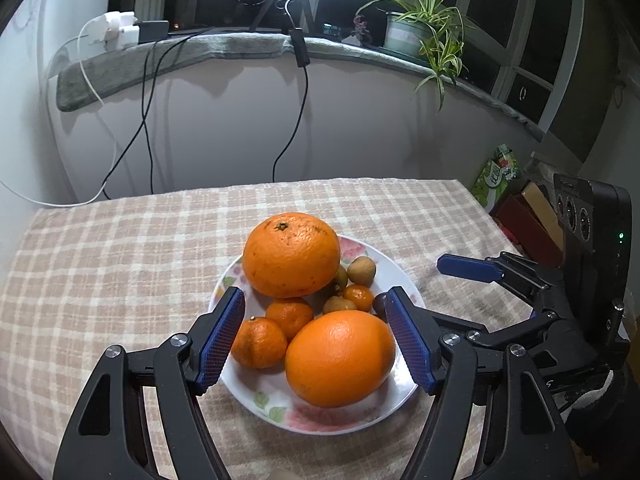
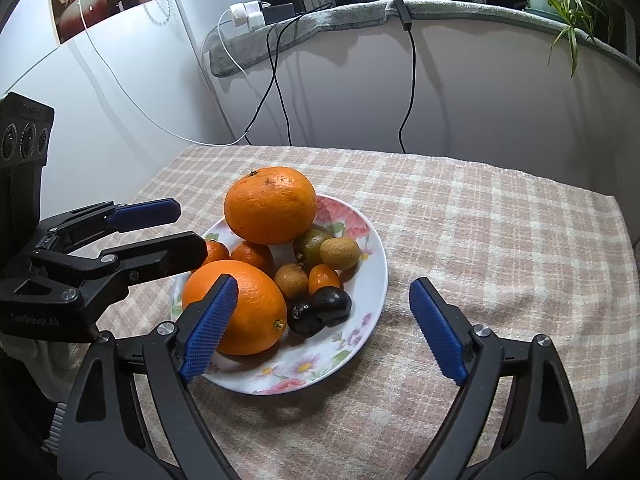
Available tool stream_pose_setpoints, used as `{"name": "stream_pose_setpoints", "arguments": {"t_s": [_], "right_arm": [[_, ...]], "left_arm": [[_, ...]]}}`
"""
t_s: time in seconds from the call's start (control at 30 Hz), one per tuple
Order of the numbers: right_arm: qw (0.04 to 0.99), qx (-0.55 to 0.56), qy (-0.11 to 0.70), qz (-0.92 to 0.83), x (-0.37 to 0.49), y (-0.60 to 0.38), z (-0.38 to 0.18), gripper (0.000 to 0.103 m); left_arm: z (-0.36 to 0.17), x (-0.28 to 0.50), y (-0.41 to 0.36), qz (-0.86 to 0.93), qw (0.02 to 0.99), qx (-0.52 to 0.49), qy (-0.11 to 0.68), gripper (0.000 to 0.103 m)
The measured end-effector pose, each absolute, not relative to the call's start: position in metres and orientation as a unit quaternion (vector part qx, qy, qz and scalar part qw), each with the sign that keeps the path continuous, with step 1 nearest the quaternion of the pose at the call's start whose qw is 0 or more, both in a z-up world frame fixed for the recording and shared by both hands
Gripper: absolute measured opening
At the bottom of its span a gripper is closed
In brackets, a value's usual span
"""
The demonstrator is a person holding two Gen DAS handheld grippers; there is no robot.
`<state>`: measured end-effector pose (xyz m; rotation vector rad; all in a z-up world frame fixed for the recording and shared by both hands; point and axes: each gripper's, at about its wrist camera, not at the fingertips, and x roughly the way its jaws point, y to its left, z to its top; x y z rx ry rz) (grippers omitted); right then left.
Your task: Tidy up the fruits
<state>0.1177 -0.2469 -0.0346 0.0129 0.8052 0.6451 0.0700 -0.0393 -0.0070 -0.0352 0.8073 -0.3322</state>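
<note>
A white floral plate (image 1: 248,390) (image 2: 360,336) sits on the checked tablecloth and holds two large oranges, the far one (image 1: 291,254) (image 2: 270,205) and the near one (image 1: 340,358) (image 2: 244,308). Two small mandarins (image 1: 260,342) (image 2: 252,254), brown longans (image 1: 362,271) (image 2: 339,253), a kumquat (image 1: 358,297) (image 2: 323,278) and dark fruits (image 2: 320,308) lie with them. My left gripper (image 1: 316,340) is open, its pads either side of the near orange and mandarins without touching. My right gripper (image 2: 328,328) is open, above the plate's near right side, empty.
The checked tablecloth (image 1: 120,264) (image 2: 500,240) covers the table. Cables hang down the wall (image 1: 148,120) behind it. A potted plant (image 1: 424,28) stands on the sill. Boxes (image 1: 520,216) lie past the table's right edge.
</note>
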Motion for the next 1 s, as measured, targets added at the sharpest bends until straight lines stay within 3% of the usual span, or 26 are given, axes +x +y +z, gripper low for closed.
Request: {"name": "stream_pose_setpoints", "arguments": {"t_s": [0.63, 0.83, 1.0], "right_arm": [[0.894, -0.012, 0.363, 0.264, 0.098, -0.249, -0.016, 0.091], [0.905, -0.022, 0.347, 0.246, 0.089, -0.251, -0.006, 0.100], [0.915, -0.025, 0.329, 0.233, 0.080, -0.253, 0.005, 0.100]], "left_arm": [[0.001, 0.051, -0.025, -0.117, 0.921, -0.012, 0.371, 0.073], [0.004, 0.036, -0.019, -0.098, 0.928, -0.018, 0.359, 0.075], [0.008, 0.026, -0.016, -0.086, 0.933, -0.018, 0.348, 0.079]]}}
